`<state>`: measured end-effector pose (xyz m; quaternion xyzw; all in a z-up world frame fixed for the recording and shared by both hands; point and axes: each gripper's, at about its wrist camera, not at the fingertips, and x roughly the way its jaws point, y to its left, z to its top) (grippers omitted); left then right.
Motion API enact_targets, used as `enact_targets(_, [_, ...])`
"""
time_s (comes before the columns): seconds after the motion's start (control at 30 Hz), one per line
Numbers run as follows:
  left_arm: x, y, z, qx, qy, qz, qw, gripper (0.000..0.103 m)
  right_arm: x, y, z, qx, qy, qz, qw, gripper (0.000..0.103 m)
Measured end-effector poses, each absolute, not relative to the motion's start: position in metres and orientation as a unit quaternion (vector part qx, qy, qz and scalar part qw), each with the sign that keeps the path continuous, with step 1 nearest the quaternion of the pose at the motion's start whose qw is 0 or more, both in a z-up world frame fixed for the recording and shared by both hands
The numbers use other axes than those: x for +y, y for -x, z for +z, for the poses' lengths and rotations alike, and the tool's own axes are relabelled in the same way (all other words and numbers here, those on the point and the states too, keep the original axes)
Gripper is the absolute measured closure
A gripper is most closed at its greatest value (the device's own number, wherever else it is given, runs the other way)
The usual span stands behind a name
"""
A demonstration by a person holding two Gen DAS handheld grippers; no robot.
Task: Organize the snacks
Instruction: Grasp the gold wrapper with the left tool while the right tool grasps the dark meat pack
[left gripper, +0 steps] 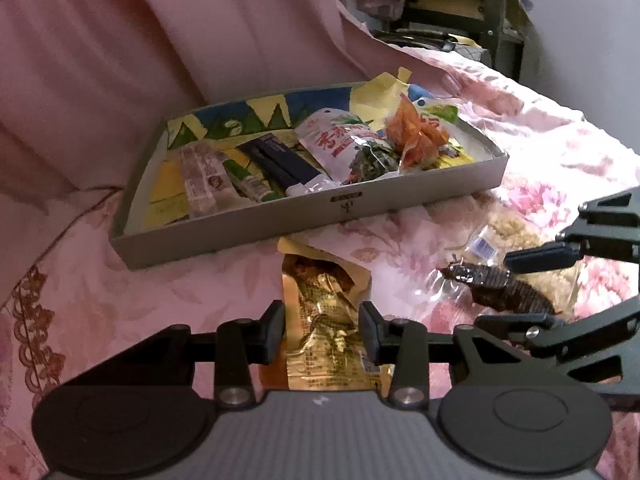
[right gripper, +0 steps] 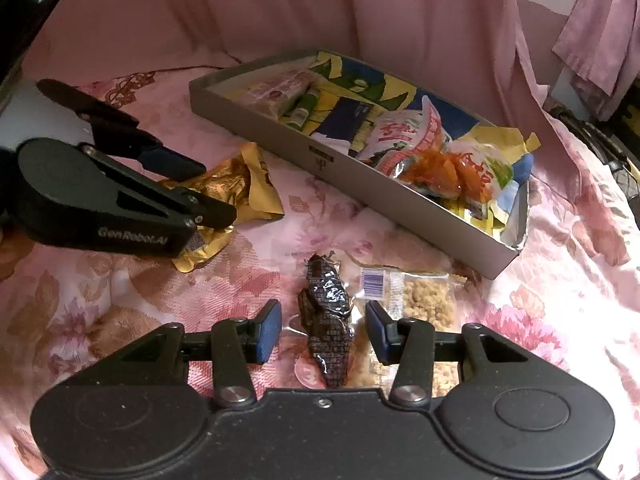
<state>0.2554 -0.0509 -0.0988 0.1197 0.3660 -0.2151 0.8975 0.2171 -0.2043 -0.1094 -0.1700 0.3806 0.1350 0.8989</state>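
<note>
1. My left claw (left gripper: 322, 332) stands partly spread, its two pads on either side of the crinkled gold foil snack packet (left gripper: 324, 320) lying on the pink floral bedspread (left gripper: 160, 280). A small gap shows at each pad, so I judge nothing is gripped yet.
2. My right claw (right gripper: 324, 330) is likewise spread, straddling the dark glossy plastic-wrapped snack (right gripper: 328, 332), which points toward 12 o'clock between the pads.
3. Just beside that dark snack, at its 3 o'clock, lies a clear bag of pale crumbly pieces (right gripper: 424, 308); part of it sits under my right pad.
4. The shallow grey cardboard box with a bright blue-and-yellow printed lining (left gripper: 280, 220) lies at 12 o'clock from the left claw and about 1 o'clock from the right, with several packets inside.
5. To do this step well, I would close each claw across the middle of its packet, squeezing gently since foil and film crumple and slip.
6. On the right, I would keep the pad off the clear bag, or both may lift together.
7. Then lift clear of the box wall before lowering into a free patch.
</note>
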Motion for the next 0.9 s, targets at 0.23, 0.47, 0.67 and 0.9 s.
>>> enact_targets(0.23, [-0.046,-0.262,-0.109,0.374,-0.116,-0.204,0.897,0.034,-0.204,-0.217,-0.109,0.380,0.170,0.136,0.899,0.055])
enact_targets(0.47, [-0.048,-0.265,-0.111,0.358,-0.125,-0.204,0.902,0.029,-0.203,-0.215,-0.109,0.378,0.177,0.139,0.898,0.055])
enact_targets(0.67, [-0.051,-0.265,-0.110,0.359,-0.143,-0.217,0.897,0.044,-0.202,-0.214,-0.110,0.379,0.178,0.140,0.897,0.055])
enact_targets(0.9, [-0.053,-0.262,-0.107,0.354,-0.152,-0.215,0.898,0.061,-0.202,-0.214,-0.110,0.376,0.181,0.141,0.898,0.055])
